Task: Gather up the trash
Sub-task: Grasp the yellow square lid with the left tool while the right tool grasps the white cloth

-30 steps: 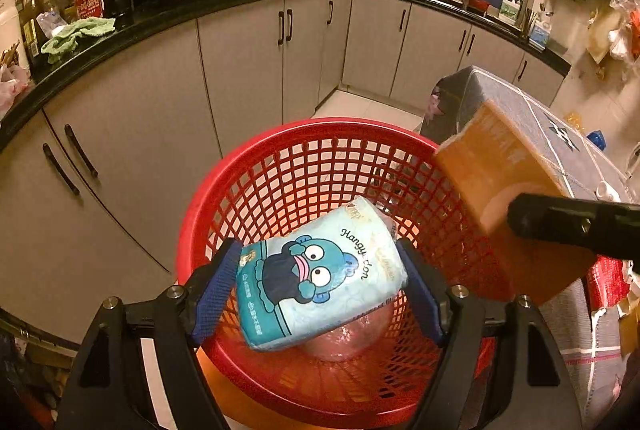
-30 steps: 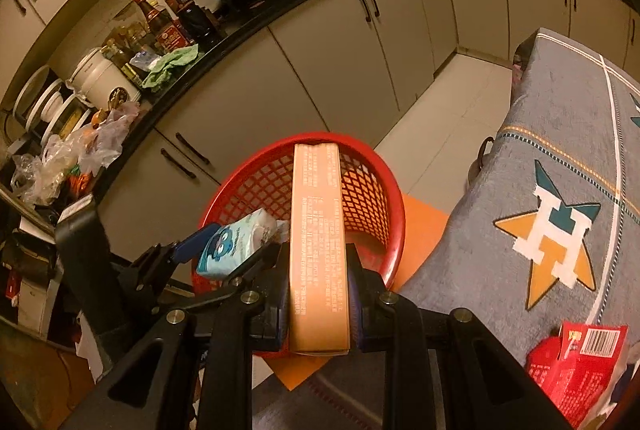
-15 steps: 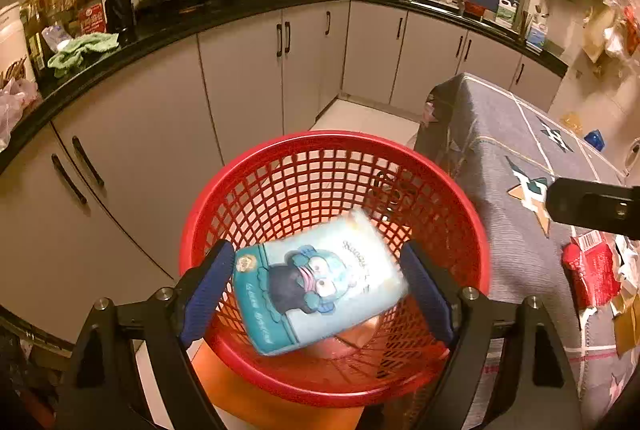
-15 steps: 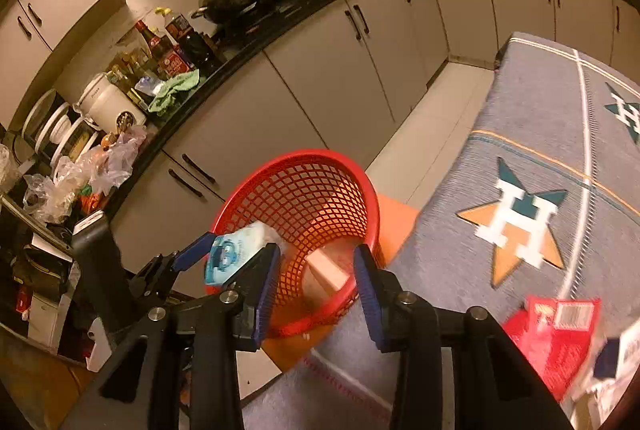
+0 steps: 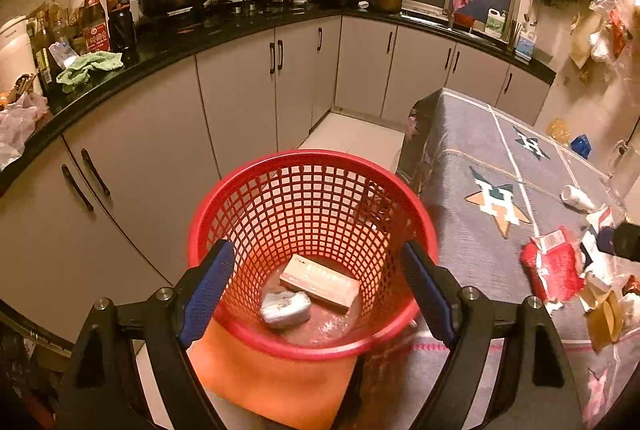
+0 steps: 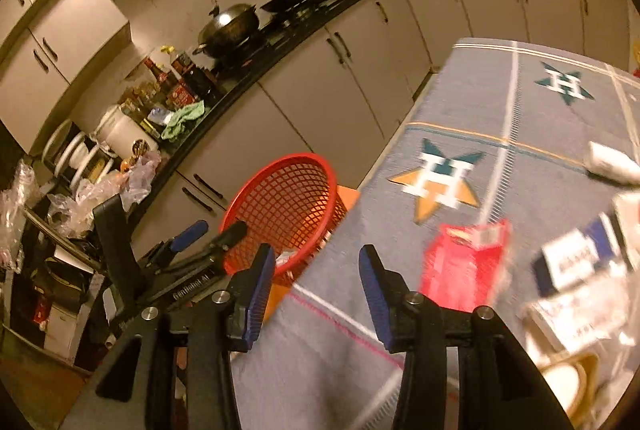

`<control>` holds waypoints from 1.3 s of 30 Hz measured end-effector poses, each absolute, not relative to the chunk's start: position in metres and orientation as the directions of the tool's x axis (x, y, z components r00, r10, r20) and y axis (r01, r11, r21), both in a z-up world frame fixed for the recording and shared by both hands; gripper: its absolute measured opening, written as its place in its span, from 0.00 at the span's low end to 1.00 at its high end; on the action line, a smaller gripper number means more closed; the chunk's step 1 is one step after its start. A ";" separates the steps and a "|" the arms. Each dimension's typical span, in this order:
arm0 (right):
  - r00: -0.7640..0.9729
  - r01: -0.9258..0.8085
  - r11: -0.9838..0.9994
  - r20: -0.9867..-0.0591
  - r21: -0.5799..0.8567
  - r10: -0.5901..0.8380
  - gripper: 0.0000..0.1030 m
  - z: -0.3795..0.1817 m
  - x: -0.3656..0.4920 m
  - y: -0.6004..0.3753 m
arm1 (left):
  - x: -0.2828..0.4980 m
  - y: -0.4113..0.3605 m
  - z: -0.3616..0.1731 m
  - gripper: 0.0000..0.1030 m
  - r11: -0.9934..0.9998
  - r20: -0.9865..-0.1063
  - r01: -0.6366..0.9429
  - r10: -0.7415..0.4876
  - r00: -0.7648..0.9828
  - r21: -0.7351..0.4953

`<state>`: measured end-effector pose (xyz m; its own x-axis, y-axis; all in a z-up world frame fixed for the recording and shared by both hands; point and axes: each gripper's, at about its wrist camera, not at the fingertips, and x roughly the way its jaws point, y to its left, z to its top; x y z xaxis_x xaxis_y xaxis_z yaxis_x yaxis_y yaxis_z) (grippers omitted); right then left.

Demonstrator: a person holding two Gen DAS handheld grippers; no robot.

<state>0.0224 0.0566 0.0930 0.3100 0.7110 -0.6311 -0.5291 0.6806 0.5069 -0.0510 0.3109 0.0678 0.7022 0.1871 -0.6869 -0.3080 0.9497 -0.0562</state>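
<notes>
A red mesh basket (image 5: 280, 344) stands on an orange stool beside the table. Inside it lie an orange box (image 5: 319, 281) and a pale tissue pack (image 5: 285, 308). My left gripper (image 5: 318, 296) is open and empty, held above the basket's near rim. My right gripper (image 6: 317, 290) is open and empty above the table's left edge; the basket (image 6: 256, 190) is to its left. A red crumpled wrapper (image 6: 460, 272) (image 5: 552, 270) lies on the table just right of the right gripper. A white and dark blue packet (image 6: 576, 262) lies farther right.
The table wears a grey cloth with star marks (image 6: 440, 182). More litter lies at its right side, with a white bottle (image 5: 576, 197) and a brown paper piece (image 5: 604, 318). Kitchen cabinets (image 5: 240, 110) and a counter with pots and bottles run along the back.
My right gripper let go of the orange box and my left let go of the tissue pack; both now lie in the basket. The right gripper swung right over the table.
</notes>
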 end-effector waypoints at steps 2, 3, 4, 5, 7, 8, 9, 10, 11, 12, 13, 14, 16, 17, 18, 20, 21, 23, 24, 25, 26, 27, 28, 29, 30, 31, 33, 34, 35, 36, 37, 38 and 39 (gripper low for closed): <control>0.324 -0.521 0.681 -0.619 0.514 0.715 0.47 0.096 0.013 0.033 | -0.059 0.303 0.075 0.82 0.952 -0.682 -0.299 0.174 0.711 -0.070; 0.339 -0.515 0.687 -0.614 0.513 0.713 0.47 0.097 0.008 0.020 | -0.063 0.298 0.079 0.82 0.954 -0.675 -0.290 0.167 0.719 -0.073; 0.353 -0.509 0.691 -0.607 0.514 0.712 0.47 0.099 0.003 0.007 | -0.066 0.293 0.081 0.82 0.956 -0.670 -0.283 0.162 0.724 -0.074; 0.366 -0.504 0.691 -0.597 0.518 0.714 0.48 0.102 -0.001 -0.005 | -0.071 0.284 0.086 0.82 0.960 -0.662 -0.270 0.156 0.733 -0.073; 0.410 -0.485 0.706 -0.579 0.516 0.705 0.51 0.107 -0.012 -0.038 | -0.077 0.268 0.092 0.82 0.967 -0.654 -0.244 0.138 0.744 -0.075; 0.428 -0.476 0.716 -0.576 0.511 0.696 0.52 0.110 -0.015 -0.048 | -0.079 0.261 0.094 0.82 0.970 -0.650 -0.230 0.126 0.749 -0.076; 0.458 -0.457 0.731 -0.571 0.506 0.682 0.52 0.111 -0.021 -0.067 | -0.082 0.248 0.098 0.82 0.976 -0.647 -0.204 0.106 0.755 -0.079; 0.471 -0.446 0.737 -0.567 0.508 0.676 0.54 0.113 -0.023 -0.078 | -0.083 0.238 0.099 0.82 0.980 -0.647 -0.185 0.092 0.757 -0.078; 0.487 -0.432 0.744 -0.563 0.510 0.668 0.56 0.112 -0.027 -0.094 | -0.084 0.227 0.100 0.82 0.984 -0.647 -0.163 0.076 0.758 -0.076; 0.497 -0.420 0.751 -0.564 0.509 0.660 0.56 0.111 -0.031 -0.105 | -0.084 0.217 0.101 0.82 0.987 -0.650 -0.143 0.060 0.758 -0.076; 0.503 -0.410 0.758 -0.568 0.508 0.652 0.56 0.109 -0.032 -0.113 | -0.085 0.206 0.101 0.82 0.990 -0.652 -0.118 0.039 0.757 -0.078; 0.511 -0.393 0.768 -0.574 0.506 0.640 0.56 0.105 -0.035 -0.123 | -0.085 0.194 0.101 0.82 0.992 -0.656 -0.091 0.014 0.754 -0.083; 0.529 -0.357 0.792 -0.592 0.495 0.608 0.56 0.095 -0.039 -0.144 | -0.083 0.167 0.097 0.82 0.996 -0.673 -0.027 -0.036 0.739 -0.083; 0.539 -0.339 0.805 -0.600 0.487 0.591 0.56 0.091 -0.041 -0.152 | -0.081 0.151 0.094 0.82 0.996 -0.684 0.012 -0.068 0.727 -0.086; 0.555 -0.308 0.824 -0.613 0.476 0.562 0.56 0.086 -0.042 -0.164 | -0.078 0.137 0.090 0.82 0.995 -0.696 0.040 -0.093 0.712 -0.092; 0.564 -0.274 0.836 -0.625 0.475 0.540 0.56 0.078 -0.041 -0.181 | -0.073 0.111 0.082 0.82 0.990 -0.718 0.098 -0.142 0.682 -0.103; 0.568 -0.247 0.847 -0.638 0.470 0.520 0.56 0.073 -0.041 -0.191 | -0.070 0.102 0.079 0.82 0.987 -0.726 0.113 -0.163 0.668 -0.118; 0.570 -0.215 0.855 -0.651 0.471 0.502 0.57 0.065 -0.039 -0.202 | -0.059 0.079 0.069 0.82 0.976 -0.751 0.146 -0.216 0.624 -0.160; 0.568 -0.210 0.853 -0.651 0.477 0.504 0.57 0.062 -0.039 -0.205 | -0.056 0.073 0.065 0.82 0.973 -0.756 0.153 -0.230 0.612 -0.172; 0.563 -0.209 0.848 -0.649 0.487 0.511 0.57 0.059 -0.039 -0.208 | -0.052 0.066 0.060 0.82 0.972 -0.764 0.153 -0.234 0.601 -0.177; 0.560 -0.210 0.846 -0.649 0.490 0.515 0.57 0.057 -0.040 -0.208 | -0.047 0.060 0.056 0.82 0.973 -0.775 0.147 -0.229 0.589 -0.176; 0.558 -0.213 0.845 -0.649 0.490 0.517 0.57 0.055 -0.040 -0.208 | -0.040 0.053 0.050 0.81 0.972 -0.787 0.142 -0.233 0.572 -0.185; 0.558 -0.217 0.846 -0.649 0.487 0.517 0.57 0.055 -0.040 -0.207 | -0.037 0.049 0.049 0.78 0.970 -0.789 0.142 -0.243 0.564 -0.198; 0.558 -0.220 0.847 -0.649 0.485 0.517 0.57 0.053 -0.040 -0.208 | -0.033 0.043 0.046 0.77 0.968 -0.792 0.141 -0.252 0.556 -0.210; 0.559 -0.223 0.848 -0.649 0.482 0.516 0.57 0.053 -0.041 -0.208 | -0.031 0.039 0.045 0.75 0.971 -0.796 0.140 -0.240 0.555 -0.195; 0.561 -0.223 0.847 -0.647 0.482 0.516 0.57 0.052 -0.042 -0.209 | -0.028 0.032 0.043 0.67 0.975 -0.804 0.141 -0.219 0.553 -0.169; 0.564 -0.221 0.842 -0.639 0.493 0.522 0.57 0.051 -0.042 -0.213 | -0.025 0.025 0.036 0.45 0.975 -0.825 0.152 -0.219 0.520 -0.163; 0.566 -0.219 0.840 -0.636 0.497 0.524 0.57 0.050 -0.043 -0.214 | -0.023 0.026 0.033 0.40 0.974 -0.833 0.158 -0.222 0.506 -0.164; 0.569 -0.214 0.839 -0.634 0.500 0.524 0.57 0.050 -0.042 -0.216 | -0.023 0.021 0.030 0.40 0.973 -0.838 0.166 -0.225 0.497 -0.163; 0.570 -0.212 0.838 -0.633 0.503 0.524 0.57 0.050 -0.042 -0.218 | -0.023 0.018 0.028 0.40 0.972 -0.839 0.173 -0.226 0.495 -0.159; 0.569 -0.211 0.835 -0.631 0.509 0.528 0.57 0.049 -0.042 -0.220 | -0.021 0.016 0.026 0.40 0.971 -0.841 0.180 -0.227 0.492 -0.157; 0.567 -0.208 0.832 -0.629 0.515 0.531 0.57 0.048 -0.041 -0.221 | -0.020 0.012 0.023 0.40 0.969 -0.845 0.191 -0.231 0.482 -0.156; 0.566 -0.206 0.830 -0.629 0.518 0.533 0.57 0.047 -0.041 -0.222 | -0.019 0.010 0.021 0.40 0.969 -0.847 0.193 -0.229 0.479 -0.152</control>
<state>-0.0408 -0.2221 0.0470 0.5660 0.5330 -0.6290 -0.2060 0.8302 0.5181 -0.0191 0.0096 0.0206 0.4791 -0.2288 -0.8474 0.1934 0.9692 -0.1524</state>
